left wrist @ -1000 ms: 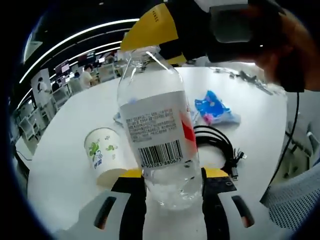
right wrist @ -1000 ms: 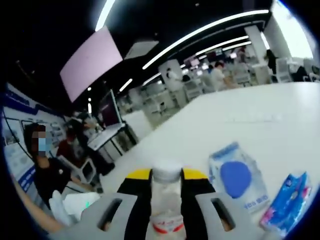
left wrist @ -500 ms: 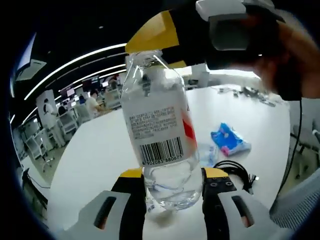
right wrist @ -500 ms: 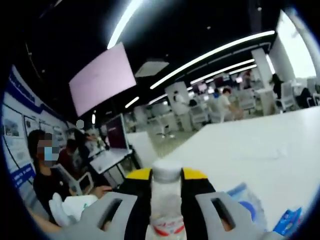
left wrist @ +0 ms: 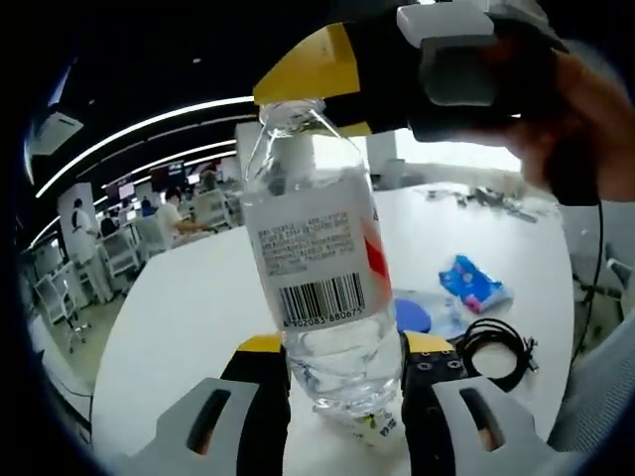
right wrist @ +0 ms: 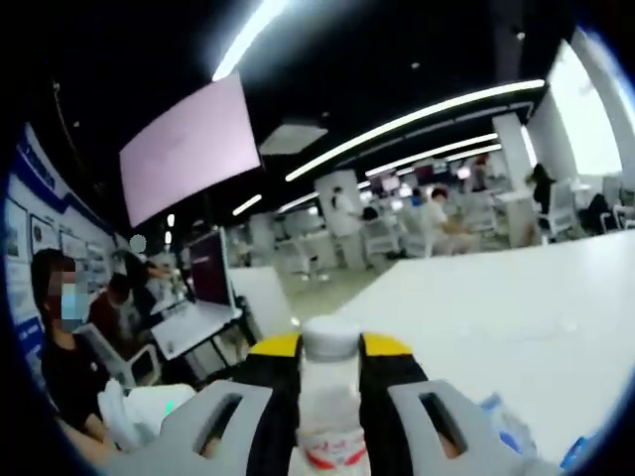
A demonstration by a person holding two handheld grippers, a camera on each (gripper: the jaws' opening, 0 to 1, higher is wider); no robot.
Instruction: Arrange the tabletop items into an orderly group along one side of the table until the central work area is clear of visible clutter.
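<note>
While clamped low on the clear water bottle, left gripper fingers hold it above the white table; right gripper fingers pinch its white cap. Beyond on the table: blue snack packet, coiled black cable.

Long white strip lights run across a dark ceiling above a broad white table. A pale pink hanging screen sits left of the lights, with rows of white desks and chairs beyond the table.
</note>
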